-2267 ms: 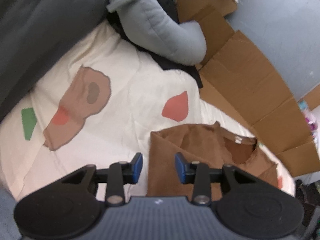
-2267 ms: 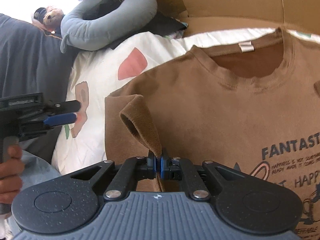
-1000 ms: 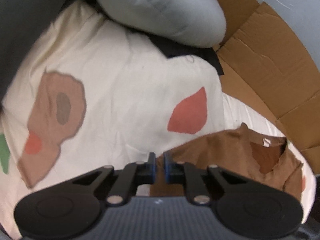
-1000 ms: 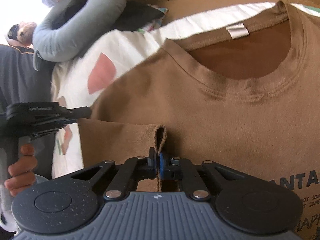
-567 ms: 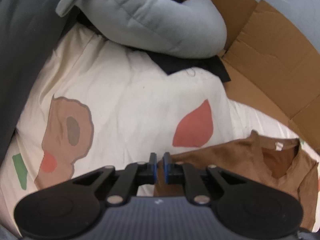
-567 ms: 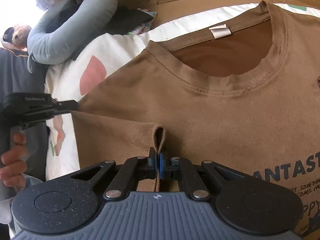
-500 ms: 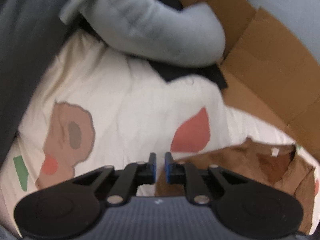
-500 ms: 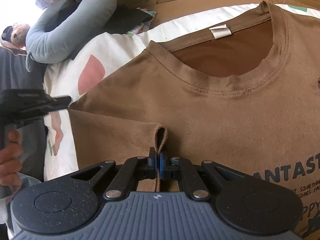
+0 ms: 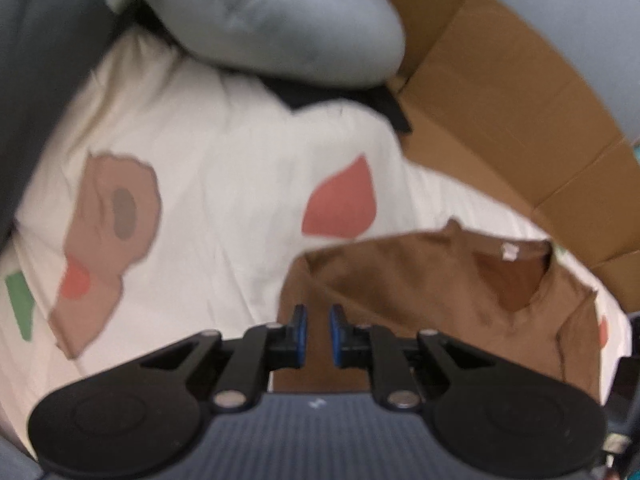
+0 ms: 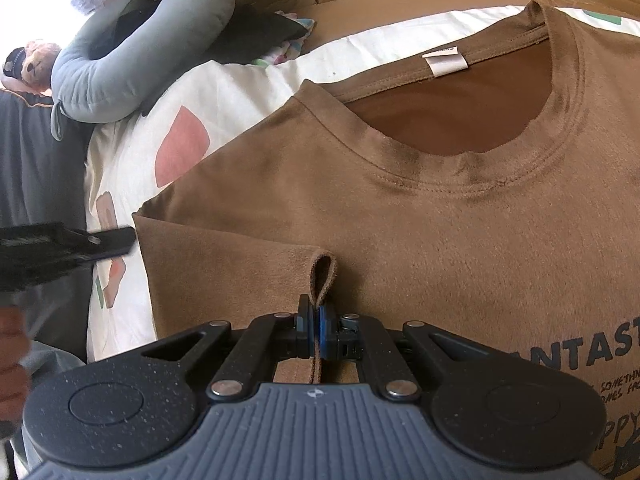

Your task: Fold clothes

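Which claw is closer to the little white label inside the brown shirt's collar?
Right. The right claw pinches the folded sleeve on the brown shirt, just below the collar and its white label. The left claw sits at the shirt's outer edge, farther from the label.

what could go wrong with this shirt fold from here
1. The right tongs pinch only a thin edge of the sleeve; a tug might slip it free and undo the fold.
2. The left tongs stand slightly apart with no cloth visibly pressed, so the shirt corner there looks unheld and may shift.
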{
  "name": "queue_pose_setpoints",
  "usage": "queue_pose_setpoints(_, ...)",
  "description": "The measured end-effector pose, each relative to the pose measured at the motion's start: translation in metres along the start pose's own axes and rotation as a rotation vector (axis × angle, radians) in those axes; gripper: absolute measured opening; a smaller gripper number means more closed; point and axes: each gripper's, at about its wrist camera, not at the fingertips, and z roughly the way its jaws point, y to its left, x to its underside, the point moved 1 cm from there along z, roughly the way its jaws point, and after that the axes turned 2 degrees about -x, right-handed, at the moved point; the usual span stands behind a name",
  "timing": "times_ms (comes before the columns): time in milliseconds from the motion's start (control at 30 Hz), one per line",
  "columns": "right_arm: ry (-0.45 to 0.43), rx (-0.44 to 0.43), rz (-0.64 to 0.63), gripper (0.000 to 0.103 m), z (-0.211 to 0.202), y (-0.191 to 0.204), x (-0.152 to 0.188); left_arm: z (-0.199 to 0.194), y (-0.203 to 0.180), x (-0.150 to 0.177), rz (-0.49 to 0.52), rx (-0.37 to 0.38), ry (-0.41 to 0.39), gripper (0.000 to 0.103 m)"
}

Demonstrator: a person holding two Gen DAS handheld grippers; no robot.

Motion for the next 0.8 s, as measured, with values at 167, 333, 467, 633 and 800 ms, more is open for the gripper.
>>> queue_pose_setpoints(167,0.019,0.018,-0.029,0.001,0.002,0.001,-0.001,0.022,0.009,-0.003,-0.067,-0.063,-0.006,0.012)
queue_pose_setpoints(333,0.030,0.033,-0.026,0.008,0.003,-0.002,-0.006,0.031,0.015,-0.008,-0.103,-0.070,0.006,0.012)
queue_pose_setpoints(467,0.005,0.068,-0.014,0.009,0.001,-0.006,-0.012,0.033,0.018,-0.010,-0.122,-0.064,0.011,0.012)
queue_pose_setpoints(633,-0.003,0.106,0.011,0.009,-0.004,-0.010,-0.018,0.029,0.019,-0.008,-0.136,-0.058,0.019,0.012)
queue_pose_setpoints(800,-0.010,0.138,-0.001,0.023,-0.019,-0.013,-0.021,0.007,0.007,-0.003,-0.114,-0.075,-0.019,0.053)
